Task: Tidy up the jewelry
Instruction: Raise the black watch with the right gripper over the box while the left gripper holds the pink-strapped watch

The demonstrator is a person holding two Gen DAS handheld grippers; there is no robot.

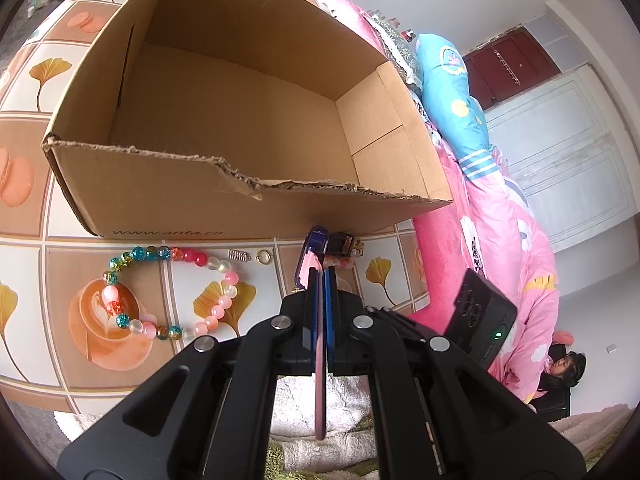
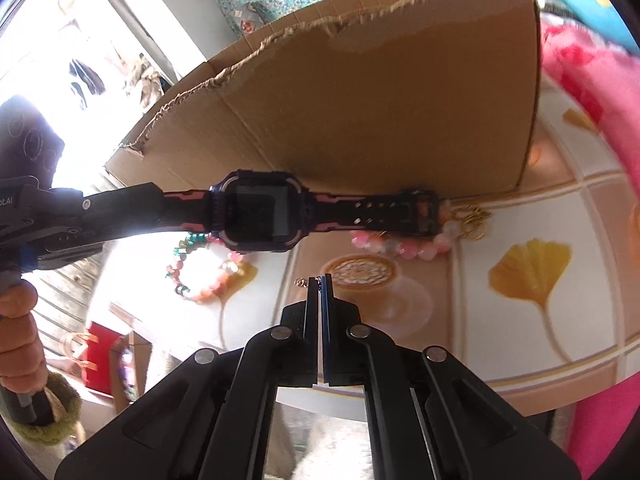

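A black and pink smartwatch (image 2: 258,210) hangs level in front of the cardboard box (image 2: 380,120), above the table. My left gripper (image 2: 132,210) is shut on one strap end, and the left wrist view shows that strap edge-on between its fingers (image 1: 322,272). My right gripper (image 2: 320,280) is shut below the watch, not touching it. A small gold clasp (image 2: 300,281) shows beside its tips; whether it is held I cannot tell. A colourful bead bracelet (image 1: 188,256) and a pink bead bracelet (image 2: 400,246) lie on the table.
The open box (image 1: 180,208) holds nothing and has torn rims. Small metal charms (image 1: 239,256) and a gold trinket (image 2: 474,220) lie by its base on the leaf-patterned table (image 2: 528,272). A pink-quilted bed (image 1: 500,240) is right of the table. A person (image 1: 568,364) is low beyond it.
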